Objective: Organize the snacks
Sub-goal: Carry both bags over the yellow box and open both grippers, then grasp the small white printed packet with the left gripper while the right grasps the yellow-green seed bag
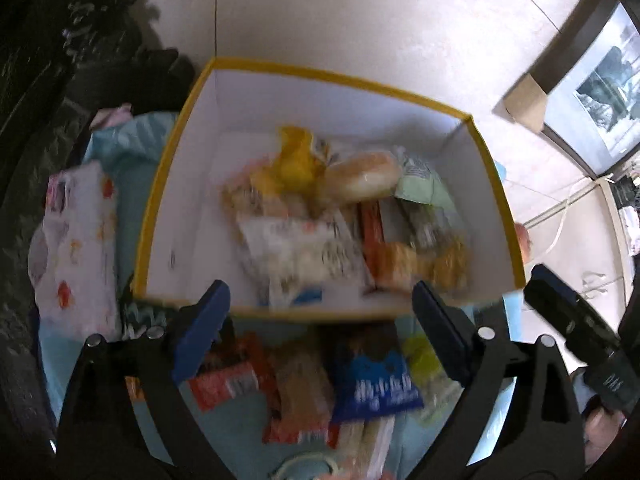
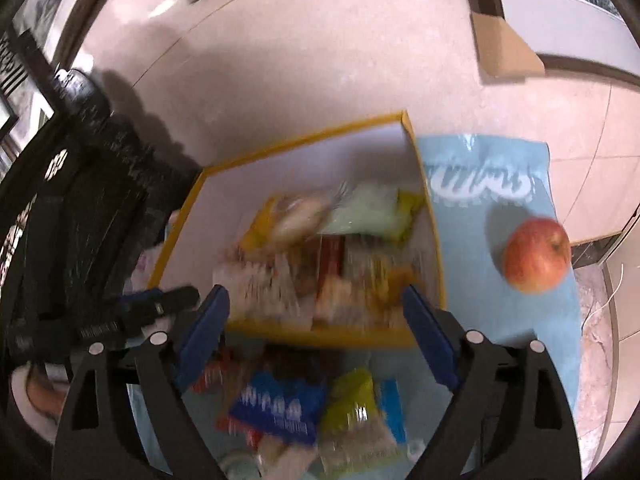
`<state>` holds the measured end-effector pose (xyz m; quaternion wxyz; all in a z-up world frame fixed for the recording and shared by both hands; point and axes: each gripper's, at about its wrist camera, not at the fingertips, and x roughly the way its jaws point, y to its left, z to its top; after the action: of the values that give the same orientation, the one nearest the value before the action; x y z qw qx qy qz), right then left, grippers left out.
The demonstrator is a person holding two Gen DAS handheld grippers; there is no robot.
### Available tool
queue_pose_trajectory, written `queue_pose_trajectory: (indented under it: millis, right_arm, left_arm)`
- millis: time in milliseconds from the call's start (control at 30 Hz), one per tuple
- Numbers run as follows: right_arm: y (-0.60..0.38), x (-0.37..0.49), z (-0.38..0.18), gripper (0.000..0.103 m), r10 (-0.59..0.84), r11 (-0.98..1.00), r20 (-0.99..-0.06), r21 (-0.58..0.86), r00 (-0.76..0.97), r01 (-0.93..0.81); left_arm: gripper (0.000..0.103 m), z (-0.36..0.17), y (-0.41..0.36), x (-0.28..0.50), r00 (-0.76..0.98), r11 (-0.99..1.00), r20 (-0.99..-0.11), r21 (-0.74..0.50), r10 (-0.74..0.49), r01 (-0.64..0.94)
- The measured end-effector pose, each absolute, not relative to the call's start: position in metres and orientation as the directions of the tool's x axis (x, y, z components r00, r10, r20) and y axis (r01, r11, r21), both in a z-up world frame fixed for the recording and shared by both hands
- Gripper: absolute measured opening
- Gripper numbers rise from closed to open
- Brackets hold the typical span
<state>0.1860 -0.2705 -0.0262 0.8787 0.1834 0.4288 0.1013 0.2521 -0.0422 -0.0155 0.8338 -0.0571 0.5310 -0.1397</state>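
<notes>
Since both claws hover wide open and empty, left gripper (image 1: pixel 320 320) and right gripper (image 2: pixel 316 320) sit above loose snacks (image 1: pixel 360 392) — the yellow-rimmed box (image 1: pixel 152 208) just ahead collects them.

yellow-rimmed box (image 1: pixel 496 184): open, holds wrapped snacks | loose snack packets (image 1: pixel 372 392): piled just before it

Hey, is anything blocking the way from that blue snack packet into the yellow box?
Nothing visible covers the yellow-rimmed box, which is open-topped. Only its near wall stands between it and the blue packet on the cloth, so the packet must go over that. Both grippers are open and empty.
</notes>
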Motion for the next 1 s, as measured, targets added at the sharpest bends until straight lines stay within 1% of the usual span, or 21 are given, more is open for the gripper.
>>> queue_pose_trajectory:
  millis: [100,300,433,633,733,1000]
  right_arm:
    - [-0.273,0.161,-0.037,0.093,0.330,0.917,-0.746,0.399,0.579,-0.009]
    - [-0.278,0.115,-0.064,0.093,0.335,0.913,-0.798,0.406,0.501,0.036]
    - [-0.273,0.084,-0.078,0.093,0.331,0.922,-0.819,0.386,0.468,0.025]
    - [-0.274,0.053,-0.093,0.093,0.318,0.918,-0.841,0.389,0.438,0.080]
    - [-0.275,0.041,-0.098,0.096,0.308,0.913,-0.846,0.392,0.435,0.115]
    - [-0.268,0.023,-0.099,0.097,0.288,0.930,-0.859,0.356,0.422,0.091]
  left_arm:
    - [0.097,-0.016,-0.035,0.227,0.388,0.949,-0.867,-0.262,-0.312,0.177]
    - [0.097,-0.033,-0.027,0.175,0.335,0.949,-0.890,-0.268,-0.309,0.164]
    - [0.097,-0.059,-0.026,0.134,0.259,0.947,-0.913,-0.284,-0.314,0.148]
    - [0.097,-0.101,-0.039,0.084,0.128,0.954,-0.954,-0.251,-0.272,0.162]
    - [0.097,-0.111,-0.047,0.071,0.092,0.956,-0.962,-0.241,-0.259,0.168]
    - [0.097,-0.133,-0.075,0.054,0.058,0.948,-0.966,-0.233,-0.251,0.216]
